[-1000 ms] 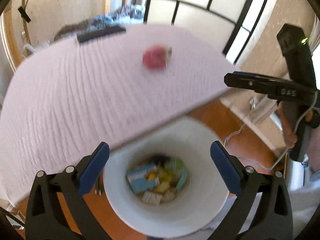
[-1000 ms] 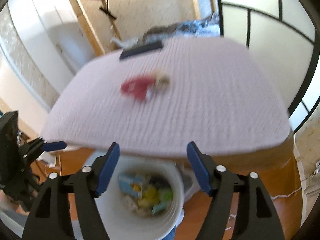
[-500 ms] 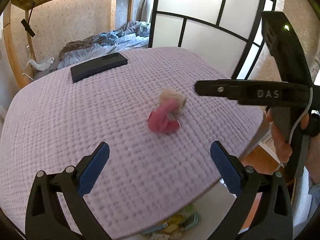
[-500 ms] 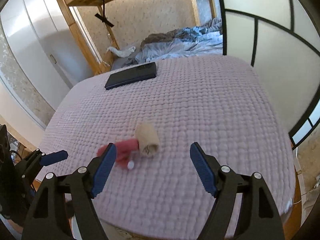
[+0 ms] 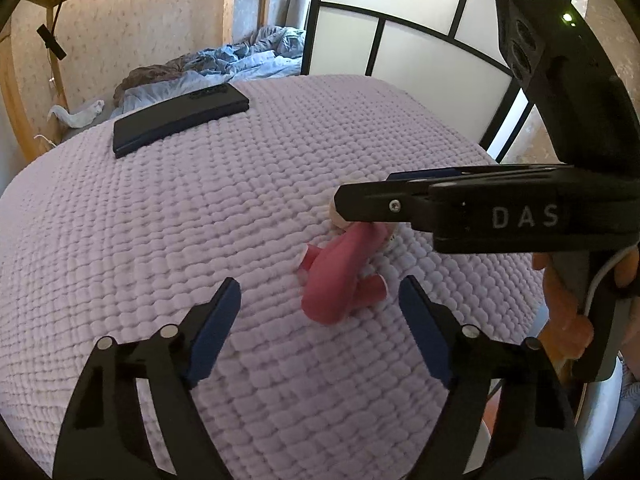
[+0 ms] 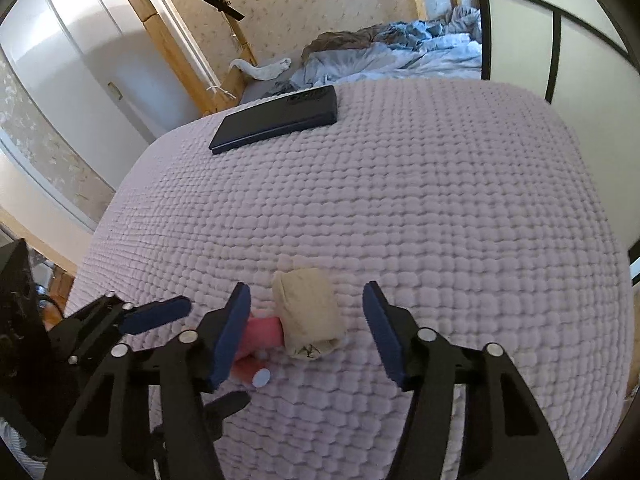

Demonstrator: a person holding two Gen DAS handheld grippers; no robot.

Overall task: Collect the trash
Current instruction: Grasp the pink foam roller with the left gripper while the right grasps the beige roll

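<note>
A pink crumpled wrapper (image 5: 340, 276) lies on the lilac quilted cover (image 5: 200, 220), touching a beige rolled paper (image 6: 308, 320). In the right wrist view the pink wrapper (image 6: 258, 340) is partly hidden behind my finger. My left gripper (image 5: 320, 328) is open and empty, just short of the pink wrapper. My right gripper (image 6: 306, 336) is open and empty, its jaws on either side of the beige roll. It also shows in the left wrist view (image 5: 440, 200), hiding most of the roll.
A dark flat phone (image 5: 180, 120) lies at the far side of the cover, also in the right wrist view (image 6: 276, 118). Rumpled blue bedding (image 6: 400, 56) lies beyond. A wooden bunk frame (image 6: 180, 48) stands at left, panelled screens at right.
Both grippers rose from over the white trash bin, now out of view, and moved forward over the cover to the pink wrapper and beige roll. Both stayed open.
</note>
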